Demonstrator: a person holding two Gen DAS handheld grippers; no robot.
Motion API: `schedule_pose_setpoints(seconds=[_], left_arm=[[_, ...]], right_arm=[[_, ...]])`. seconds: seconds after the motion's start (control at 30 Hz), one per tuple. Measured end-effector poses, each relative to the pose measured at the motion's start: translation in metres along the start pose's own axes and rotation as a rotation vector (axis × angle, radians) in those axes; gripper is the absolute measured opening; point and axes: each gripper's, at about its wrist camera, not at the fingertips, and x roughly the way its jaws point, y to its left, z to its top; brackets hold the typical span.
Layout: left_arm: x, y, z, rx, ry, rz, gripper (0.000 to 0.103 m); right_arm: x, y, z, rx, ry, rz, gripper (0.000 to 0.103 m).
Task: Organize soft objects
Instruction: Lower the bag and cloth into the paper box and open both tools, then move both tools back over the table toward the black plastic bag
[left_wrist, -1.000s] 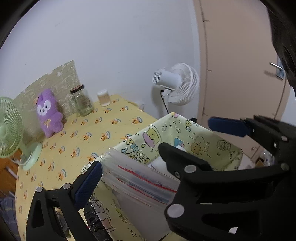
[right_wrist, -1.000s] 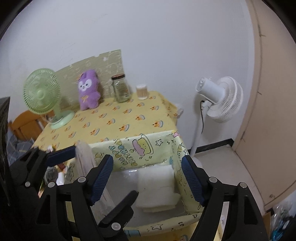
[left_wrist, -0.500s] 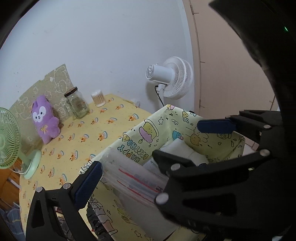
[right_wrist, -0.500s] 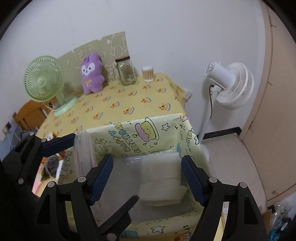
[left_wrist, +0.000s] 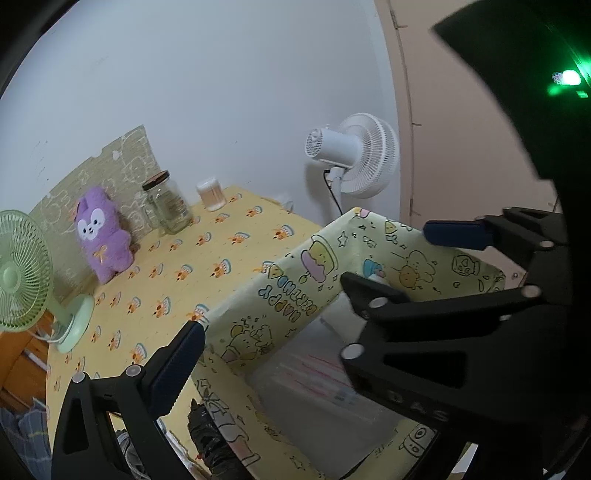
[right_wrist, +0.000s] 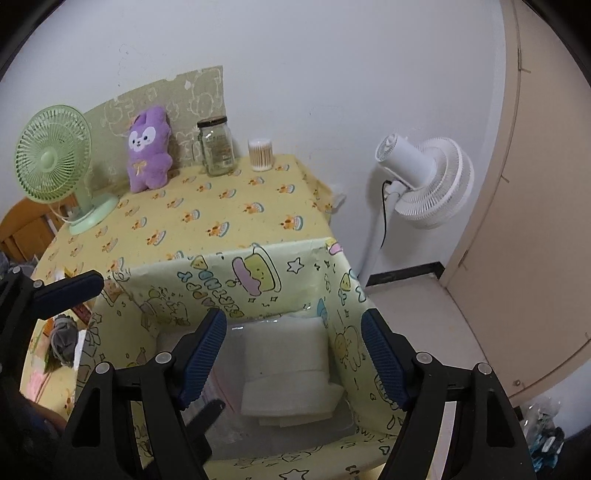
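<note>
Change: 1 second ago the clear zip bags stood between the left gripper's pads at the box edge; now they lie inside the box and the pads are apart around nothing.
Zip bags (left_wrist: 325, 373): flat on the box floor, red seal lines faintly visible, blurred.
Folded white cloth (right_wrist: 288, 365): inside the box, beside the bags, near the right wall.
Box (right_wrist: 258, 273): yellow-green cartoon paper walls, sitting at the table's near edge.
Left gripper (left_wrist: 310, 288): jaws wide, holding nothing, straddling the box's left corner.
Right gripper (right_wrist: 295, 354): jaws wide over the cloth, empty.
Risk: a finger lowered blindly could snag the thin paper wall and drag or tip the box.
Background: purple plush (right_wrist: 147, 151), jar (right_wrist: 216, 146), green fan (right_wrist: 55, 166) on the table.
</note>
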Motion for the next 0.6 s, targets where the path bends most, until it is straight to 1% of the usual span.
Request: schedule_pose_setpoints(seconds=[0.3, 0.6], left_arm=[[-0.011, 0.006, -0.003, -0.046, -0.013, 0.016, 0.103], [-0.032, 0.022, -0.014, -0.114, -0.027, 0.038, 0.103]], right_arm=[[-0.017, 0.008, -0.001, 0.003, -0.025, 0.004, 0.078], [-0.041, 0.030, -0.005, 0.002, -0.071, 0.020, 0.079]])
